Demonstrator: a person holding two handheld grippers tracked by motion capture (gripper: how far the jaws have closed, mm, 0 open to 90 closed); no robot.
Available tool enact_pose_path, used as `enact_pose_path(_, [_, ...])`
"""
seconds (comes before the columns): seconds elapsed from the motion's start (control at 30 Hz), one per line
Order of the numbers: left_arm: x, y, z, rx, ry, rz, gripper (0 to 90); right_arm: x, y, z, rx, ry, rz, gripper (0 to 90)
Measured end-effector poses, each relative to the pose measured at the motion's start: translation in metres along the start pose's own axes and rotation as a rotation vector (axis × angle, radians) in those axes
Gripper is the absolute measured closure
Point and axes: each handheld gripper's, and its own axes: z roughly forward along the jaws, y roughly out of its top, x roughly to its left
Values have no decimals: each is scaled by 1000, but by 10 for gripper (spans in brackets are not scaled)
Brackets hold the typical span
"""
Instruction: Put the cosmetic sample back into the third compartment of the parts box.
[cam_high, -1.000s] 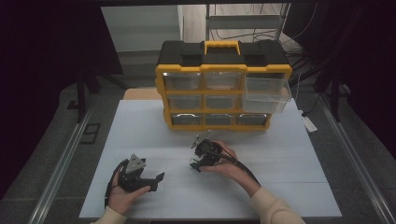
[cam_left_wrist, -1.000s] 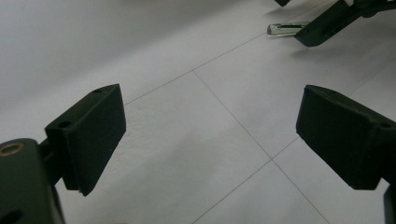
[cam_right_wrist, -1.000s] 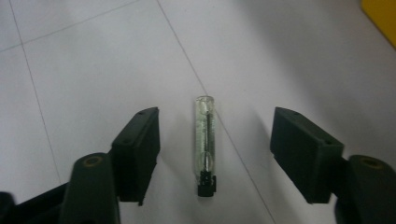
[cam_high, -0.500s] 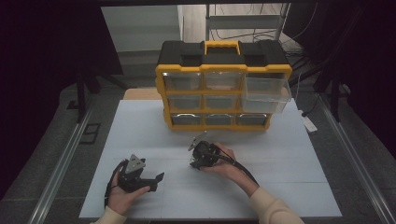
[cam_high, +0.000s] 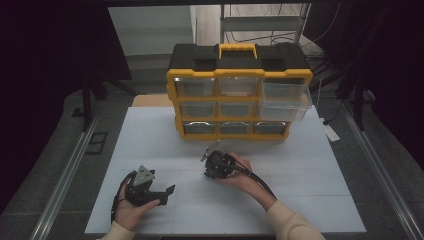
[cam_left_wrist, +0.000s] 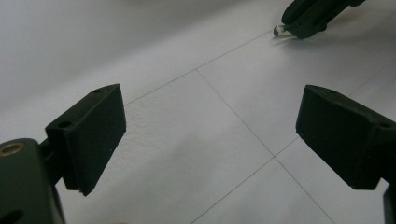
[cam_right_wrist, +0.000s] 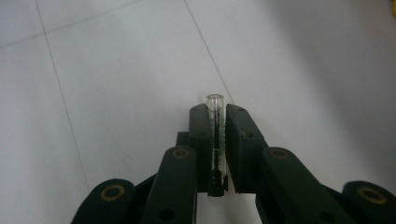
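One clear tube (cam_right_wrist: 215, 140) clenched lengthwise between right gripper (cam_right_wrist: 216, 109) fingers, tip forward; left gripper (cam_left_wrist: 210, 135) fingers spread.

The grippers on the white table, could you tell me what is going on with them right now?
A person holds a gripper in each hand. The right gripper has just been closing its jaws and now clamps a small clear glass tube low over the white table. The left gripper rests open with nothing between its jaws. Behind them stands a yellow and black drawer organizer, its upper right drawer pulled out.
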Motion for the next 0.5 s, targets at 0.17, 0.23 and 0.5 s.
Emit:
enact_pose_path(0.17, [0, 0, 0, -1, 0, -2, 90, -1, 1, -10, -41, 3, 11, 810])
enact_pose_path(0.23, [0, 0, 0, 0, 1, -1, 90, -2, 1, -15, -67, 6, 12, 811])
enact_pose_path(0.5, [-1, 0, 0, 0, 3, 0, 90, -2, 0, -34, -128, -9, 40, 810])
